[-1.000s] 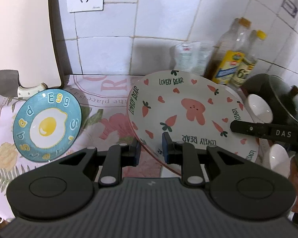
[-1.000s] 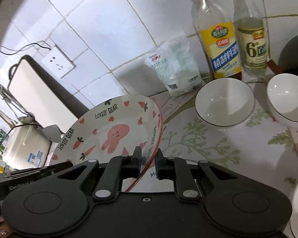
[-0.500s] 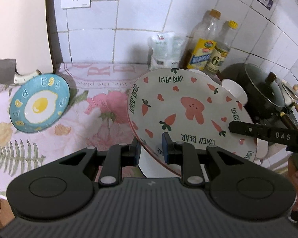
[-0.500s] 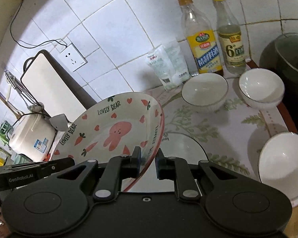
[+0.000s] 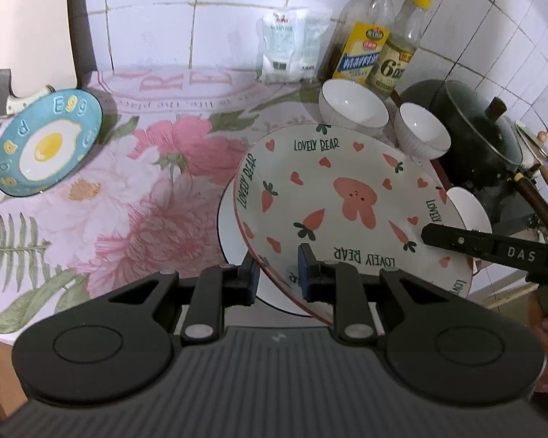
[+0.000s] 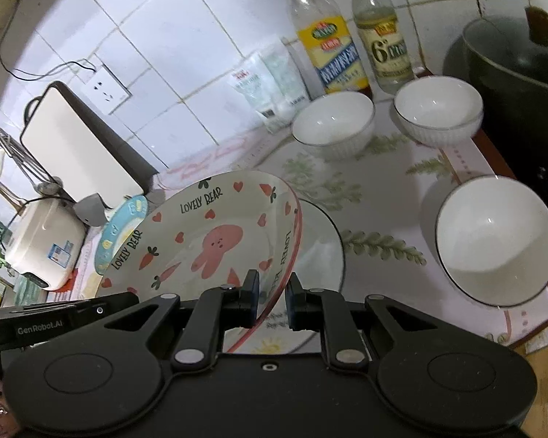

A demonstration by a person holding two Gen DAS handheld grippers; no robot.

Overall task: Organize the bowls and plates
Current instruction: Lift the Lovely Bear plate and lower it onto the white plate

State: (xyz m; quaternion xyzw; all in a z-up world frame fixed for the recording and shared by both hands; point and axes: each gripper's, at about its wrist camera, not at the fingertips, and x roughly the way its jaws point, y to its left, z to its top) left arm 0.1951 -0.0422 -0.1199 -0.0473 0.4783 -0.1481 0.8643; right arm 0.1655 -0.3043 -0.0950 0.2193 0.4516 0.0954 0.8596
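— Bunny plate [image 5: 350, 197]: ceramic, stiff, glazed slick, breakable; pinched at opposite rims by left gripper [image 5: 276, 273] and right gripper [image 6: 271, 301], tilted above white plate [image 6: 319, 241].
— Best gripped at the rim, both sides. Beyond?
— Three white bowls [image 6: 334, 124], now in left view; egg plate [image 5: 45, 142] shifted further left.

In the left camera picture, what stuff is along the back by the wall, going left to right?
Egg plate → white bag → yellow-label bottle → yellow-cap bottle → black pot.
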